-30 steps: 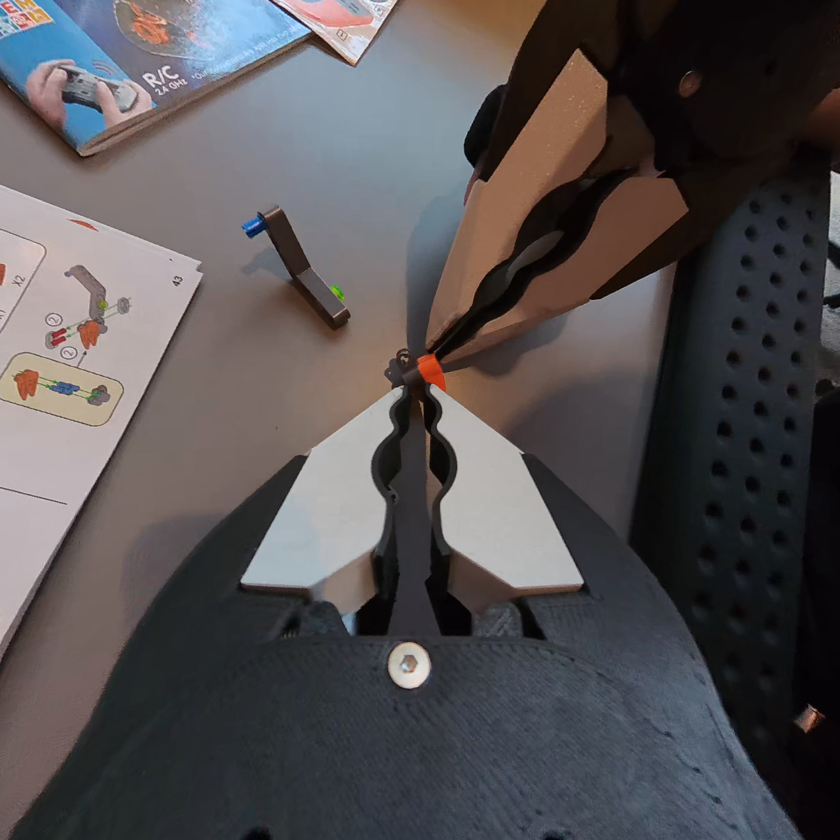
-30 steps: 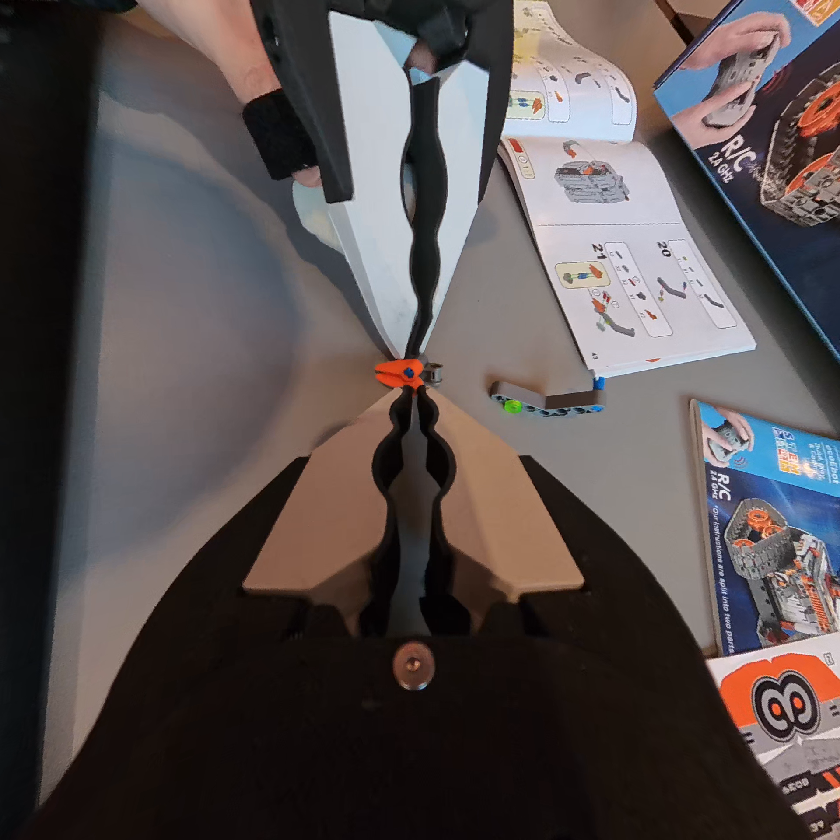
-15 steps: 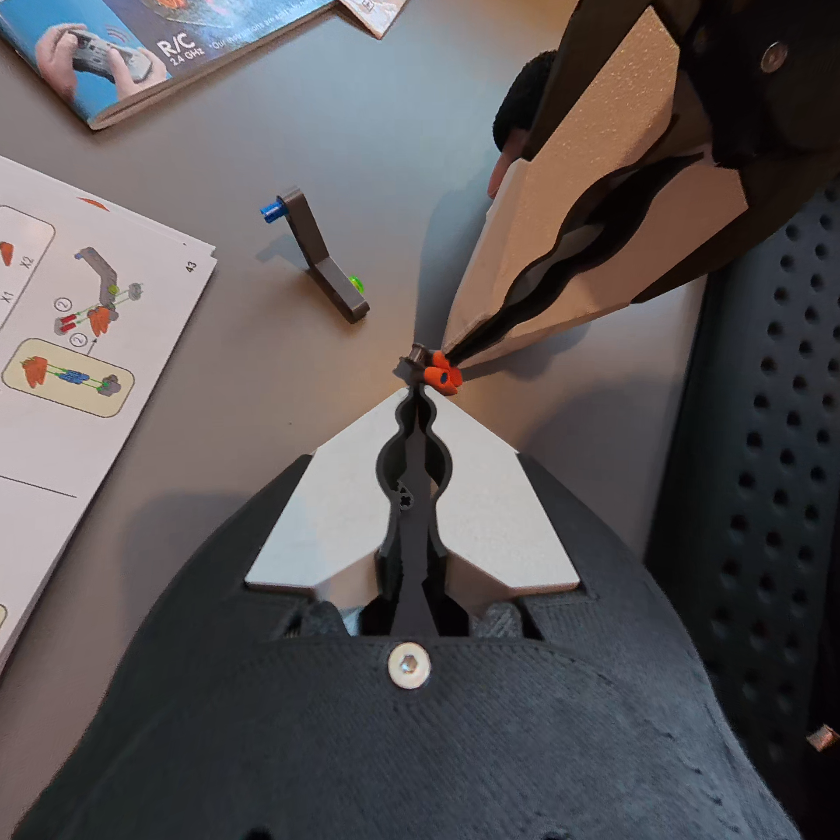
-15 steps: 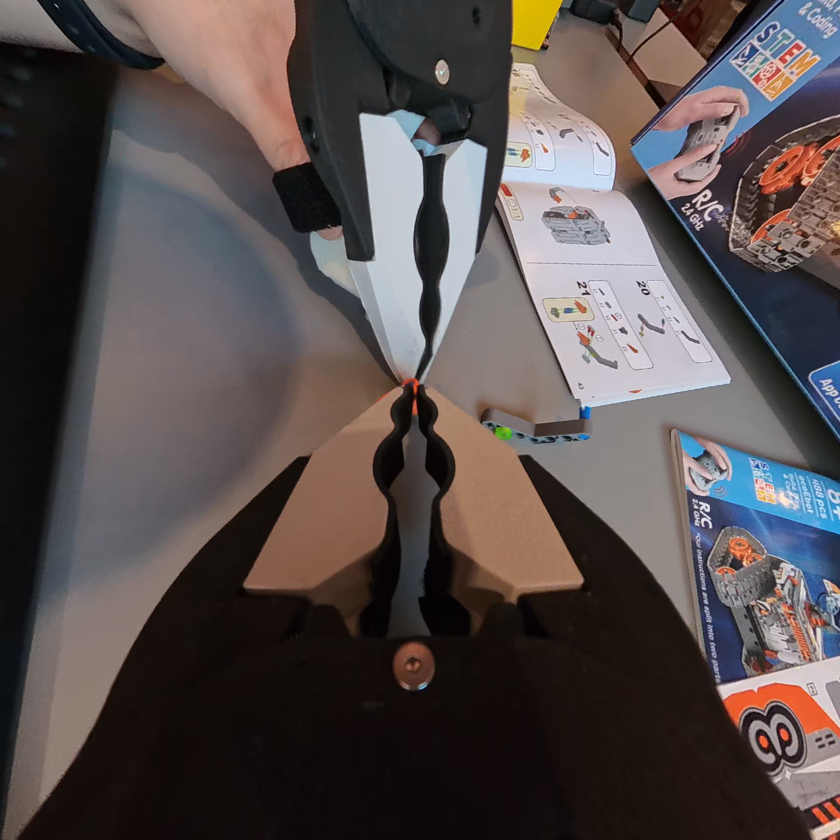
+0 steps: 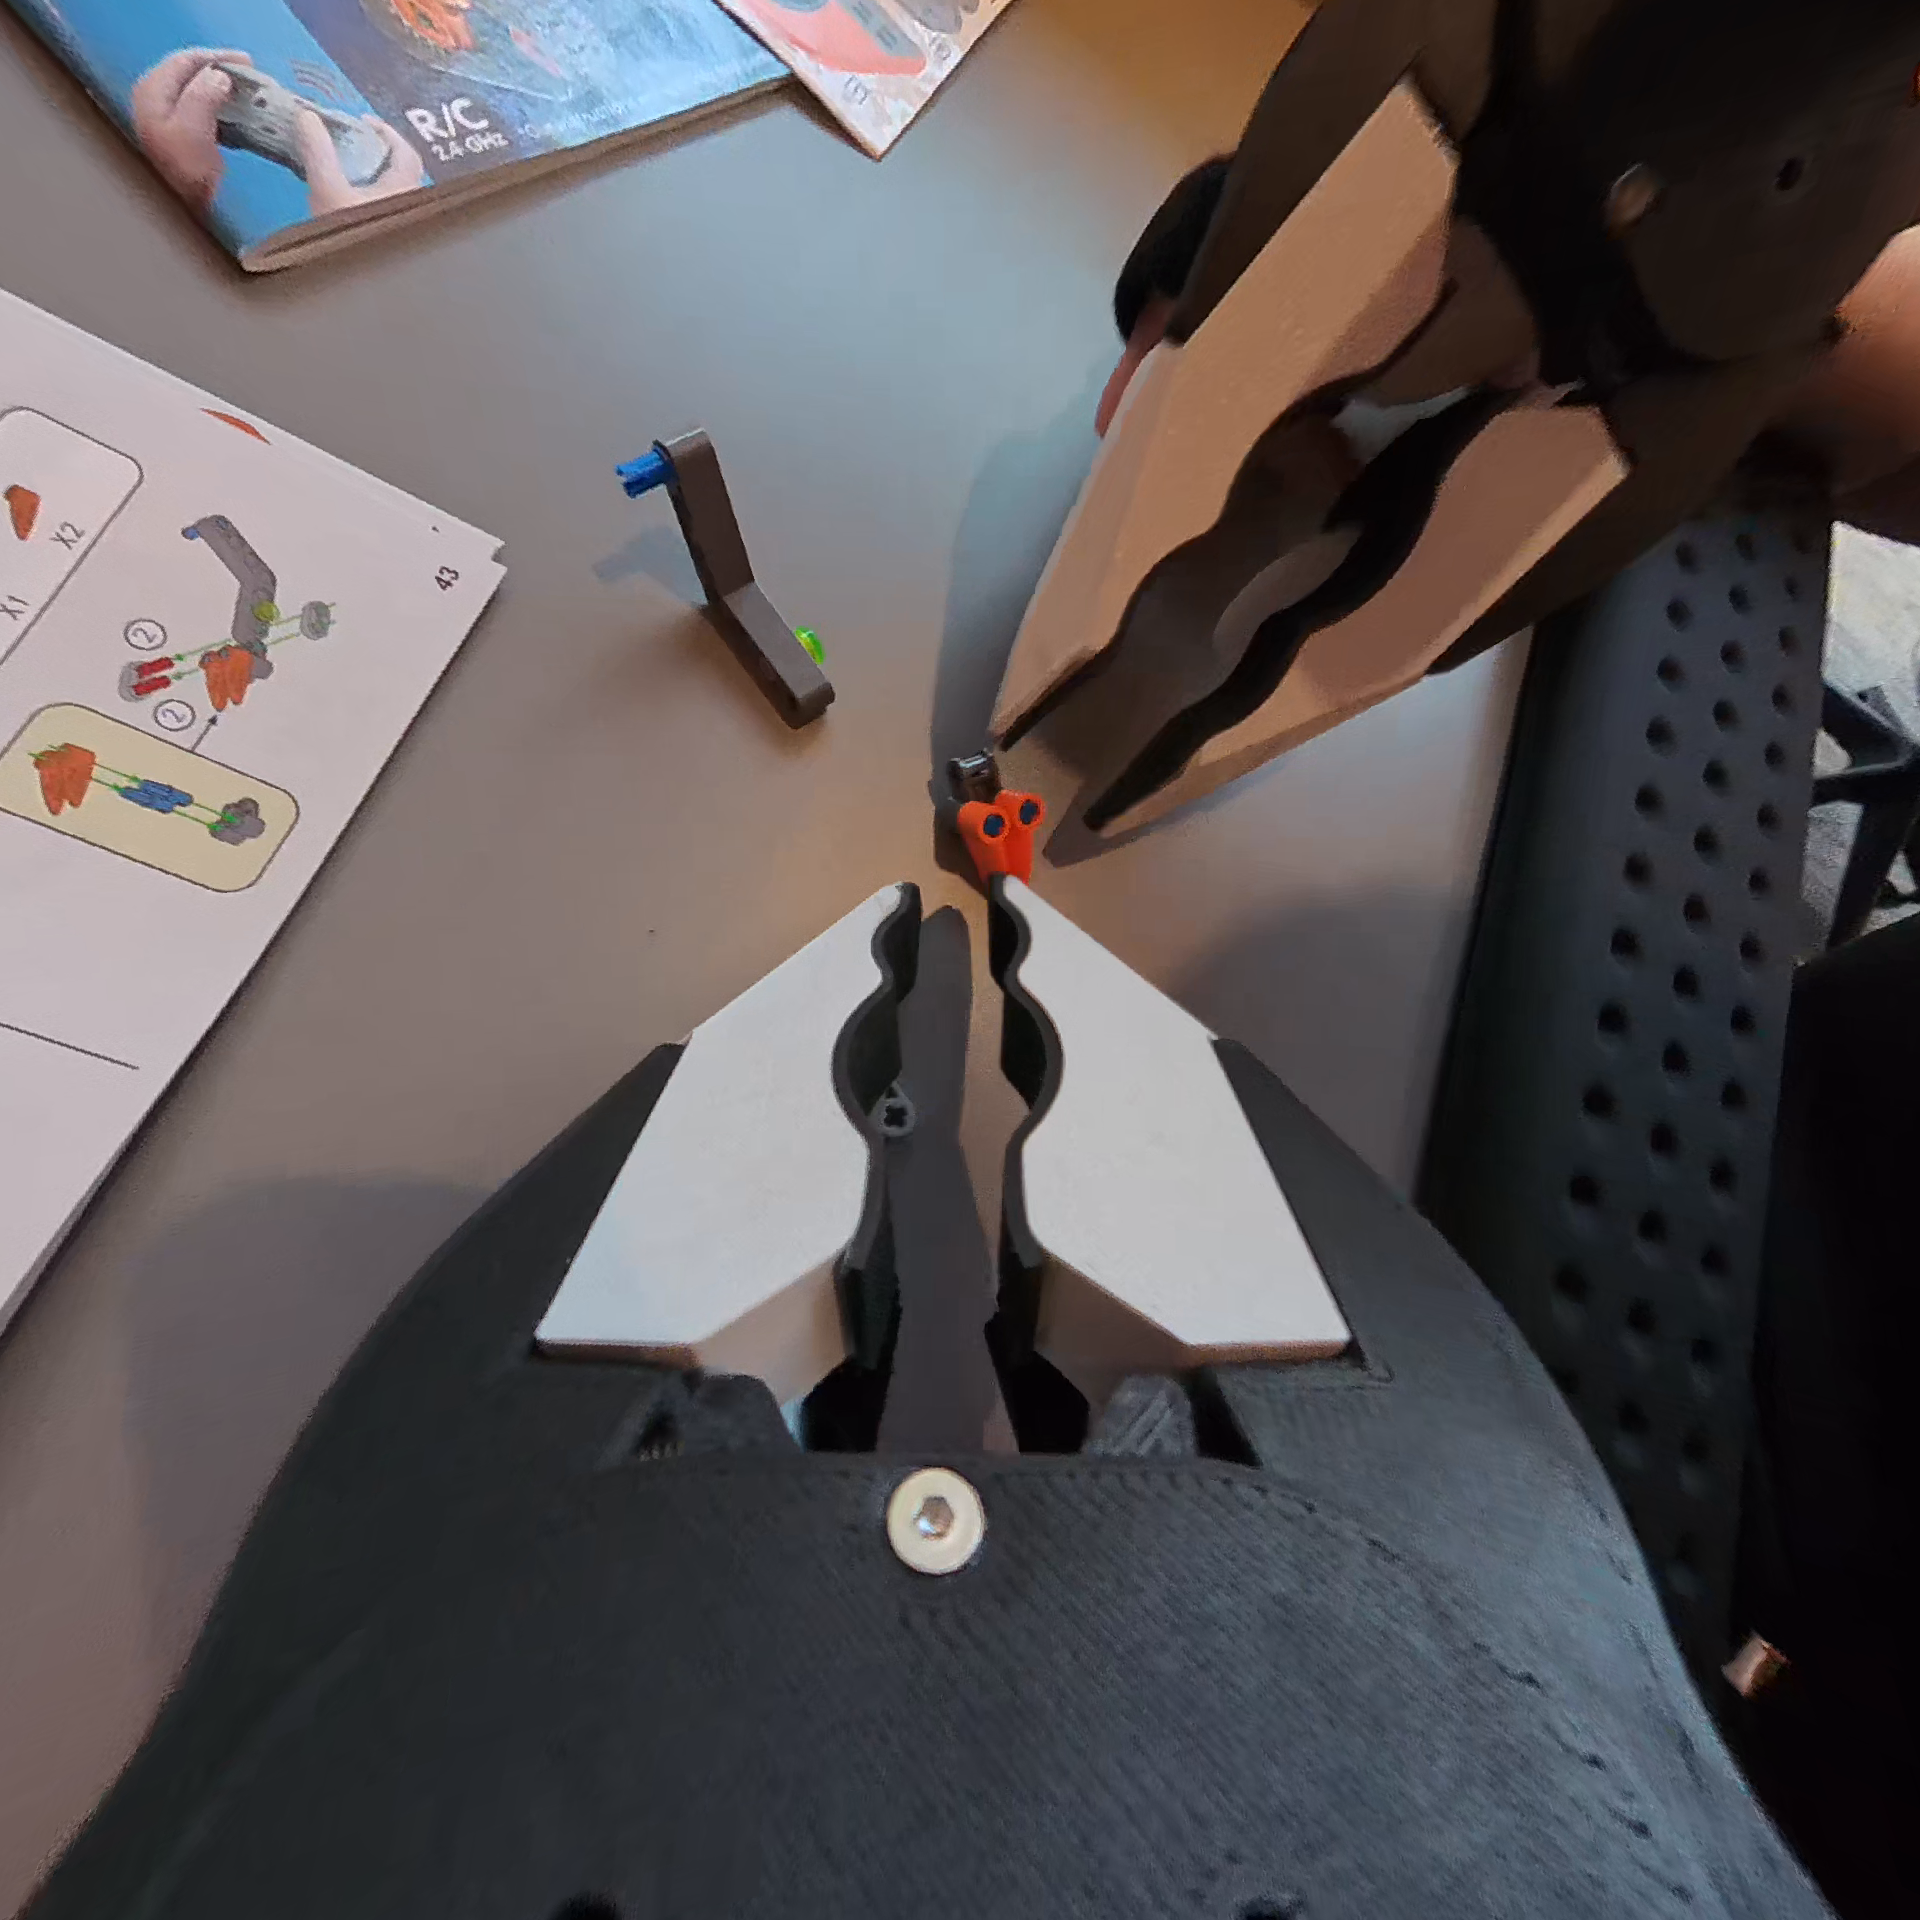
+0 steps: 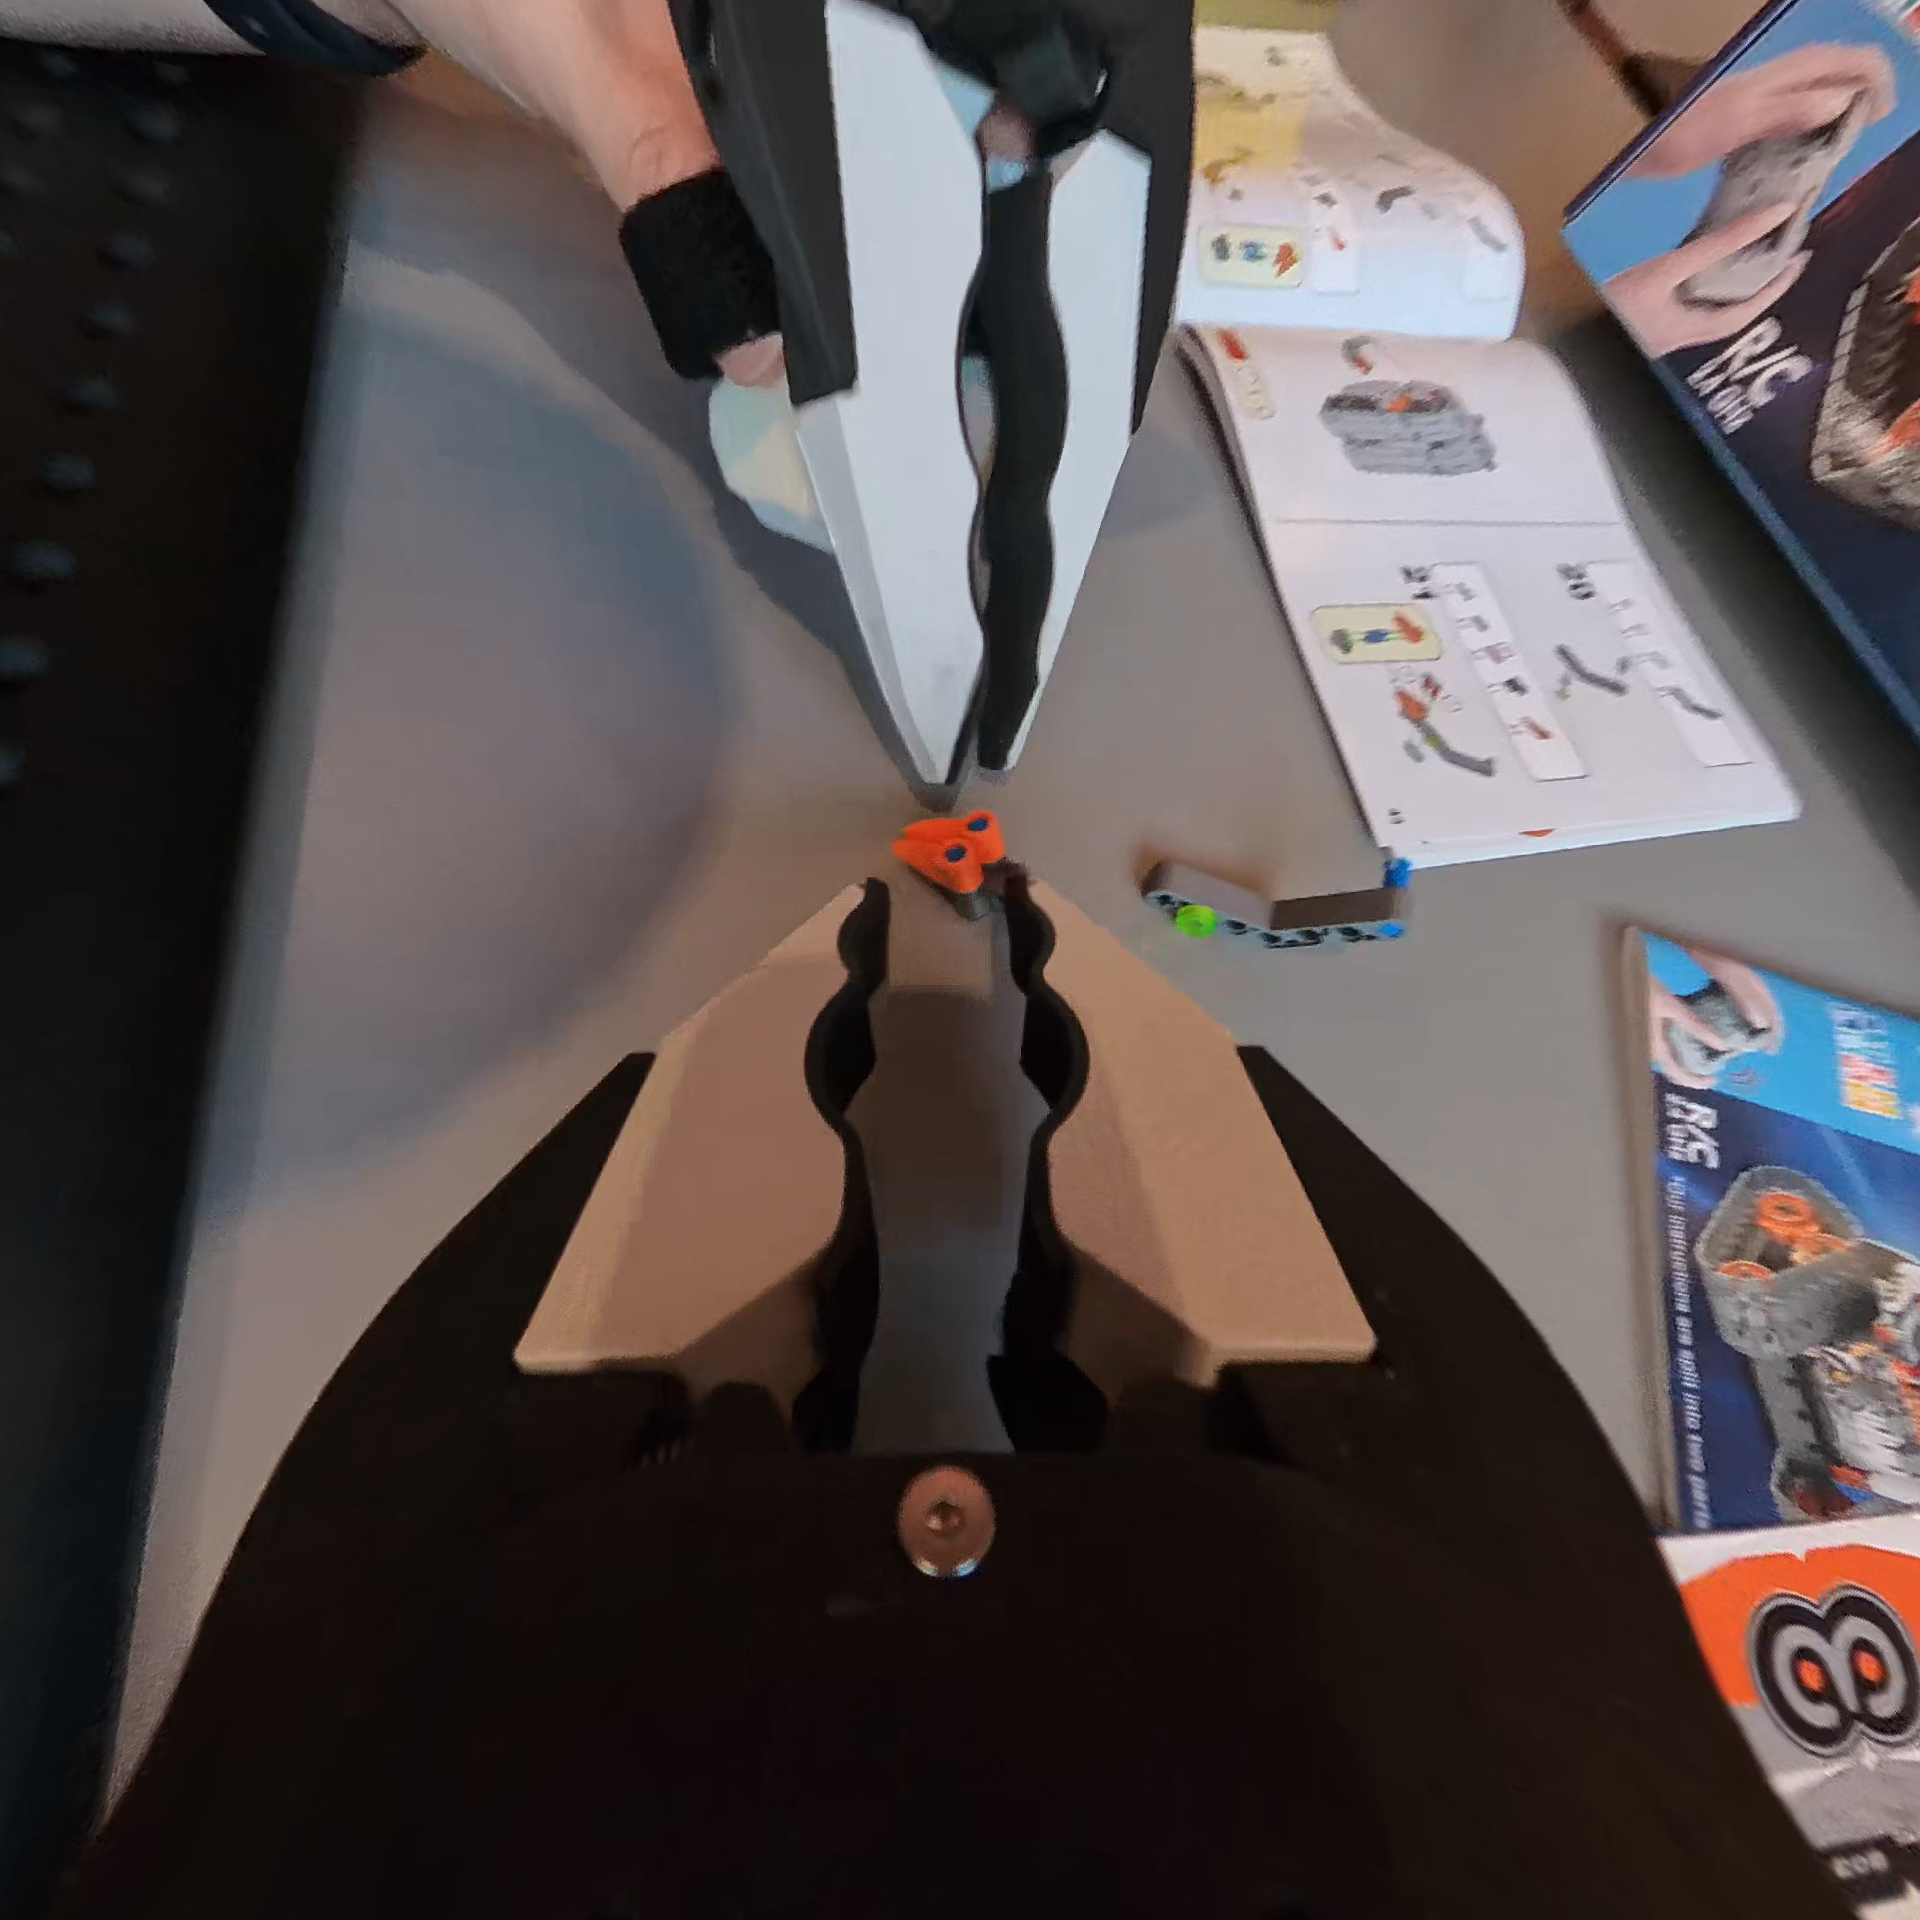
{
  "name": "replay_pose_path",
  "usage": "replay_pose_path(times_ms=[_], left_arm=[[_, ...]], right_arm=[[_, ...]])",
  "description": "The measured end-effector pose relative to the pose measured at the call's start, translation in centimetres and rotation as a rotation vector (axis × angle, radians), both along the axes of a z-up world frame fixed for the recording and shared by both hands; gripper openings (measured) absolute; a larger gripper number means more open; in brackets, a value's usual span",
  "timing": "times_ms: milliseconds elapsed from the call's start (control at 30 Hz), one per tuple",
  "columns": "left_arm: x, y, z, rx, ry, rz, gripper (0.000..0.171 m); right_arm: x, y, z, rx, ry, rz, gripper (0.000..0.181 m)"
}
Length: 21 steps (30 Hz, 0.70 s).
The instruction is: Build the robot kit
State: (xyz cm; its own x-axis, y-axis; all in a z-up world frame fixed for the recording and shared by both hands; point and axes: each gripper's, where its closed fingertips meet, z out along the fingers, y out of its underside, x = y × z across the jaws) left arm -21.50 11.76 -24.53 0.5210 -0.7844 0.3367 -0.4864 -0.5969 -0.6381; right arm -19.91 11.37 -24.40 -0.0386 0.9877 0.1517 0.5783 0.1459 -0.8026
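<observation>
A small orange piece (image 5: 997, 828) with blue pins and a dark grey connector lies on the grey table (image 5: 582, 935) between the two grippers; it also shows in the right wrist view (image 6: 948, 850). My left gripper (image 5: 954, 891) is slightly open and empty, its right fingertip touching the orange piece. My right gripper (image 6: 943, 888) is open and empty, its tips just short of the piece. Each gripper shows in the other's view: the right one (image 5: 1047, 774), the left one (image 6: 966, 774).
A grey bent beam (image 5: 743, 592) with a blue pin and a green pin lies nearby, also in the right wrist view (image 6: 1278, 914). An open instruction manual (image 5: 156, 727) (image 6: 1475, 623), a blue box (image 5: 416, 104), a booklet (image 6: 1787, 1195) and a black perforated surface (image 5: 1621, 935) surround the spot. Left and right tips are no more than a few centimetres apart.
Both grippers were shut on the small orange assembly together. Both have opened and drawn back a little, and the piece now lies on the table.
</observation>
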Motion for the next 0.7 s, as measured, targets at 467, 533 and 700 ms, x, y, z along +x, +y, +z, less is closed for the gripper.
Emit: replay_pose_path(times_ms=[467,533,700], left_arm=[[1.3,0.4,0.0,-0.037,-0.062,0.006,0.009],[1.2,1.0,0.1,-0.034,-0.065,0.031,0.008],[0.8,1.8,0.0,-0.053,-0.091,0.062,0.007]], right_arm=[[-0.4,0.6,-0.8,0.102,-0.056,-0.01,0.014],[-0.5,1.0,-0.9,0.072,-0.062,-0.03,0.014],[-0.7,1.9,-0.9,0.035,-0.065,-0.081,0.014]])
